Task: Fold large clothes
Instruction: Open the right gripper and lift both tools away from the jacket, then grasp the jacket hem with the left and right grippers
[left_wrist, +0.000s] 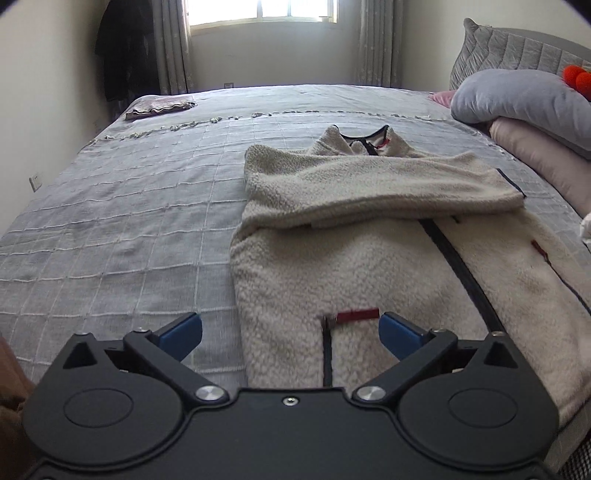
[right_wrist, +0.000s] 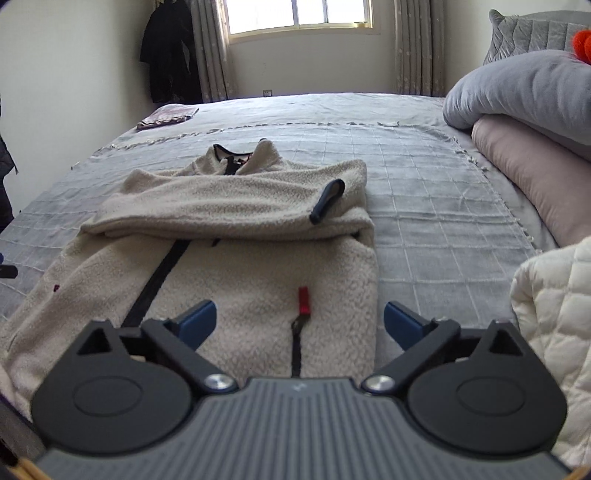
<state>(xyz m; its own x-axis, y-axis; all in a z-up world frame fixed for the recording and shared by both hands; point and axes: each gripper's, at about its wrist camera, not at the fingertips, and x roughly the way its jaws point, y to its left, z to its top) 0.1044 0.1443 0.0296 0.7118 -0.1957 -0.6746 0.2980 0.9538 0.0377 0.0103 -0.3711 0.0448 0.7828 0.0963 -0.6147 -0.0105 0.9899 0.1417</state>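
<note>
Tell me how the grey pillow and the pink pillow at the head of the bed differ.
The grey pillow lies on top; the pink pillow lies under it, directly on the bedspread. The grey pillow looks plump and fuzzy, with something orange-red resting on it; the pink pillow looks smoother and flatter. Both are stacked at the bed's right side, clear of the cream fleece jacket.

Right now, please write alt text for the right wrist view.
A cream fleece jacket lies on a grey bed, both sleeves folded across its chest. The right gripper is above its hem, open and empty. Folded bedding sits at the right.
</note>
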